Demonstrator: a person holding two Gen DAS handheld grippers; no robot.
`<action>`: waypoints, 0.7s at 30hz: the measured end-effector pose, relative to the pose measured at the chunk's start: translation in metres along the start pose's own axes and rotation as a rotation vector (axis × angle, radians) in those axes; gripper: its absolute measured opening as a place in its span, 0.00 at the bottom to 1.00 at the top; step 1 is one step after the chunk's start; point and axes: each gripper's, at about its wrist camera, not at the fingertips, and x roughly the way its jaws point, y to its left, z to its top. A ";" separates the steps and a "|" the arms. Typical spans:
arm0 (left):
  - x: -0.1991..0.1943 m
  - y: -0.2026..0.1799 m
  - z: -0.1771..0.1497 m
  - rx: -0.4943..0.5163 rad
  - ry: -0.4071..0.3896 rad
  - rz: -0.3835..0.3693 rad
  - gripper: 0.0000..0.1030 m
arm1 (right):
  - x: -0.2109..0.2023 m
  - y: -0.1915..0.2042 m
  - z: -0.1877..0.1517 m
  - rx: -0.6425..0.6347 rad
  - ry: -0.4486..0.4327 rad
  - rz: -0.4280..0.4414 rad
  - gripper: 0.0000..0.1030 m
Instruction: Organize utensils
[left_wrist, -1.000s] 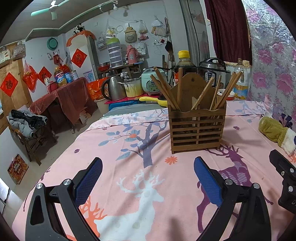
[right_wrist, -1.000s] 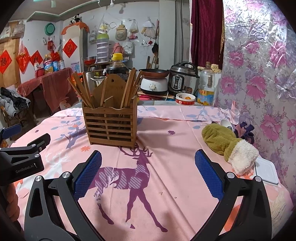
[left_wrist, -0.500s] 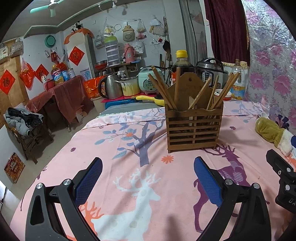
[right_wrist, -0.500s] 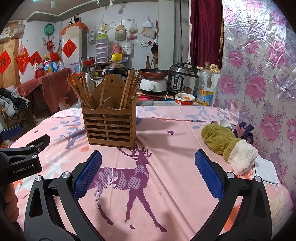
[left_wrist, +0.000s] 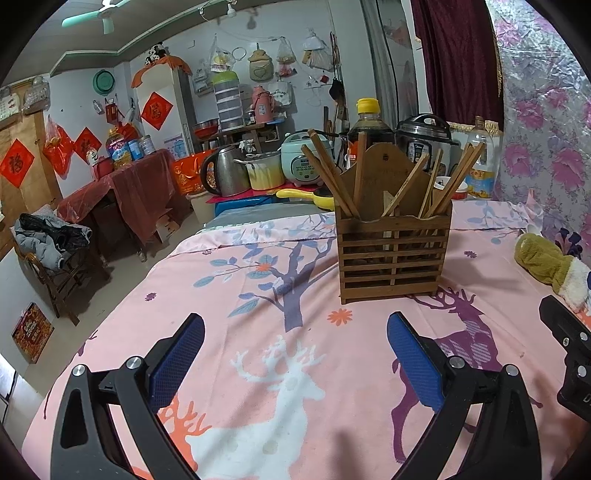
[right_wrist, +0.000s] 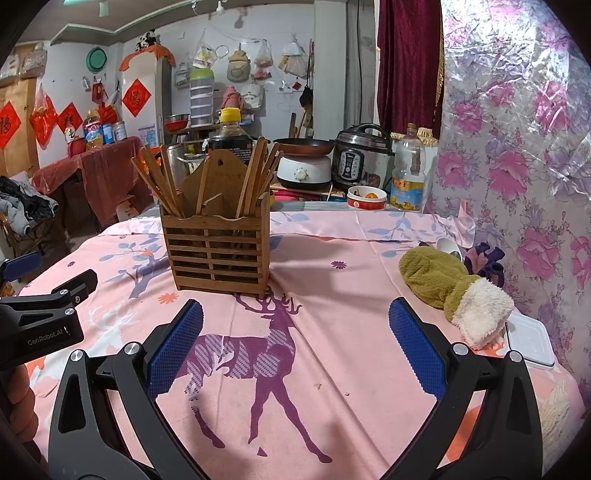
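Chopsticks (left_wrist: 334, 177) stand leaning at mixed angles in a slatted wooden holder (left_wrist: 394, 254), which sits upright on a pink tablecloth (left_wrist: 258, 295) printed with deer and trees. The holder serves as the landmark: both grippers hover over the cloth on its near side, neither touching it.

Seen from its own camera, the left gripper (left_wrist: 295, 363) has its blue-padded jaws spread wide with nothing between them, only the white deer print below. The right gripper (right_wrist: 295, 349) is likewise spread wide and empty, over the purple deer print just in front of the holder. In the right wrist view the left gripper's black body shows to the left of the holder, with the white lettering "GenRobot.AI" readable on it.

To the right of the holder, well apart from it, lies an olive-green fuzzy mitten (right_wrist: 439, 280) with a white cuff, and beyond that a white lidded box (right_wrist: 532, 339) at the cloth's edge.

Behind the holder stand a dark bottle with a yellow cap (right_wrist: 231, 129), a black pressure cooker (right_wrist: 360, 155) and a clear oil bottle (right_wrist: 408, 173); their labels are too small to read. Red diamond papers with single Chinese characters hang on the far wall (right_wrist: 136, 96).
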 end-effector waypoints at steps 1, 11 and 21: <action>0.000 0.000 0.000 0.001 0.000 0.002 0.94 | -0.001 -0.001 0.000 0.002 0.000 -0.001 0.95; 0.002 0.001 -0.001 -0.001 0.004 0.010 0.94 | -0.001 -0.004 0.001 0.010 0.001 -0.003 0.95; 0.002 0.001 -0.001 -0.001 0.003 0.012 0.94 | 0.000 -0.004 0.000 0.015 0.002 -0.003 0.95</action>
